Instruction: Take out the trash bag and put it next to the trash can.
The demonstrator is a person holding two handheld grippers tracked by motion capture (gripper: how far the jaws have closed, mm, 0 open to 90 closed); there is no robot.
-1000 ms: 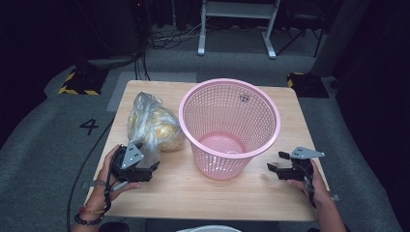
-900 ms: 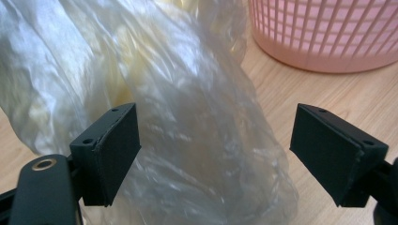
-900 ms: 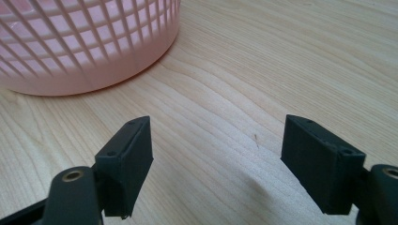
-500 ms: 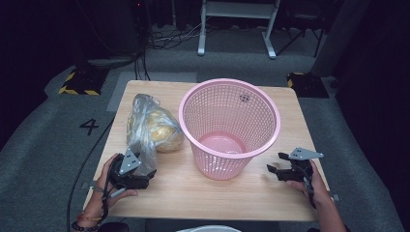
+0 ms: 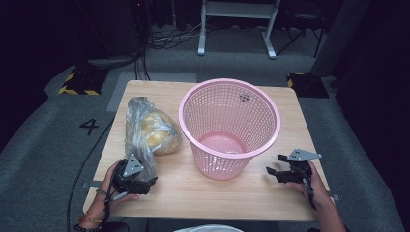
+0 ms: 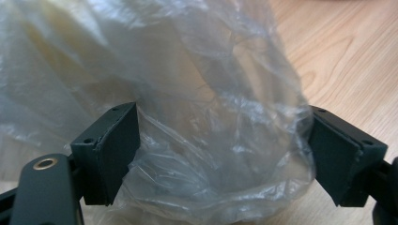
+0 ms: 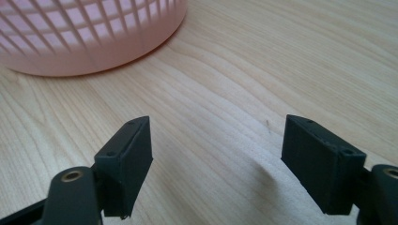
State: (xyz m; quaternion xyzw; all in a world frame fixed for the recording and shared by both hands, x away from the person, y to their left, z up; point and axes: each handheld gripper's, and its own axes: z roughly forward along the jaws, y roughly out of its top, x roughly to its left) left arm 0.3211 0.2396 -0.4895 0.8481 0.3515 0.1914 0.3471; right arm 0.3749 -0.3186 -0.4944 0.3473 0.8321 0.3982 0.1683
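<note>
A clear plastic bag [image 5: 150, 128] with yellowish contents lies on the left half of the wooden table [image 5: 232, 198]. My left gripper [image 5: 140, 180] sits low at the bag's near end. In the left gripper view the loose, crumpled plastic [image 6: 197, 93] fills the space between the wide-apart jaws of this gripper [image 6: 225, 154], which is open. A pink mesh basket [image 5: 229, 125] stands upright and empty at the table's middle. My right gripper [image 5: 276, 171] rests near the front right, open, with bare wood between its jaws [image 7: 218, 159] and the basket's base [image 7: 84, 37] ahead of it to the left.
Free wood runs along the front edge between the two hands. Beyond the table stand a white metal frame [image 5: 237, 24], floor cables [image 5: 164, 41] and yellow-black striped blocks [image 5: 77, 82]. A "4" [image 5: 90, 126] is marked on the grey floor at left.
My left gripper has sunk toward the tabletop at the bag's near end, and loose plastic now lies between its jaws. The right gripper and the basket have not moved.
</note>
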